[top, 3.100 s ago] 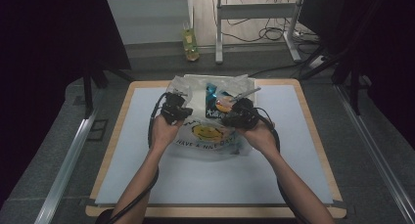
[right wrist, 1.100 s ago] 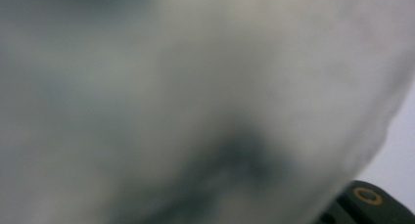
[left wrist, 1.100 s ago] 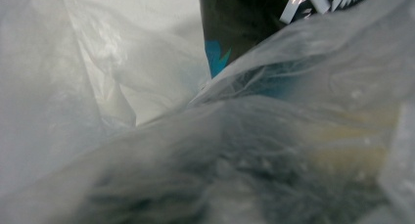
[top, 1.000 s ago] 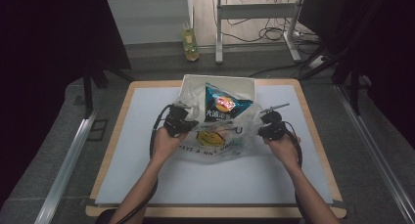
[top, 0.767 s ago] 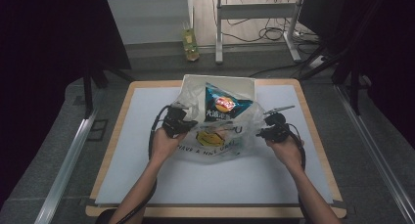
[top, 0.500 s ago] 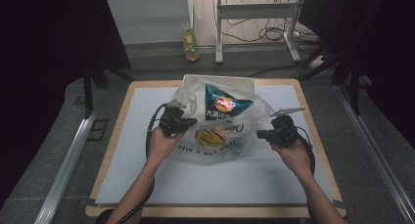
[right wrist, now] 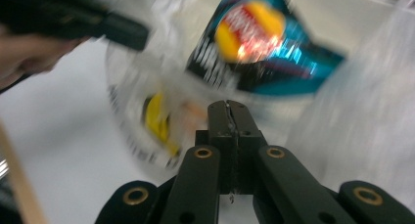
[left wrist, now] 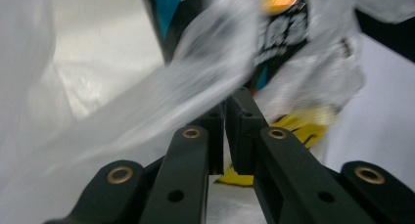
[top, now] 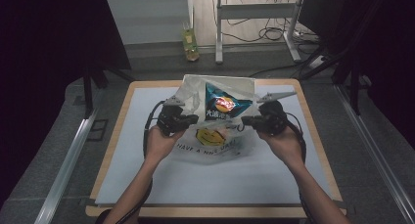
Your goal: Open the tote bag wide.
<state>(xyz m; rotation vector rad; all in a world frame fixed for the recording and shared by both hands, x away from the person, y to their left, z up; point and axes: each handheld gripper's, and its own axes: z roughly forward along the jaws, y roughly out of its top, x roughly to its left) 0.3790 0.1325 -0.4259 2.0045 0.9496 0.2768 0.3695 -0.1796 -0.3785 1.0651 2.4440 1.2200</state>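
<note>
- Bag (top: 215, 141): thin, soft, slippery plastic, mid-worktop, chip packet (top: 222, 102) standing inside at 12 o'clock.
- Left tongs (top: 192, 119) pinch its 9 o'clock rim; right tongs (top: 246, 120) pinch the 3 o'clock rim.
- Light load; grip rims only, film likely tears.

A green-yellow plastic bottle (top: 190, 39) stood on the floor beyond the wood-edged, white-topped table (top: 147, 185), near tangled black cables (top: 266, 35).

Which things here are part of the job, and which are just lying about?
In the job: plastic bag; chip packet inside it; left tongs and right tongs, both shut on the plastic bag.
Lying about: bottle on the floor; cables.
</note>
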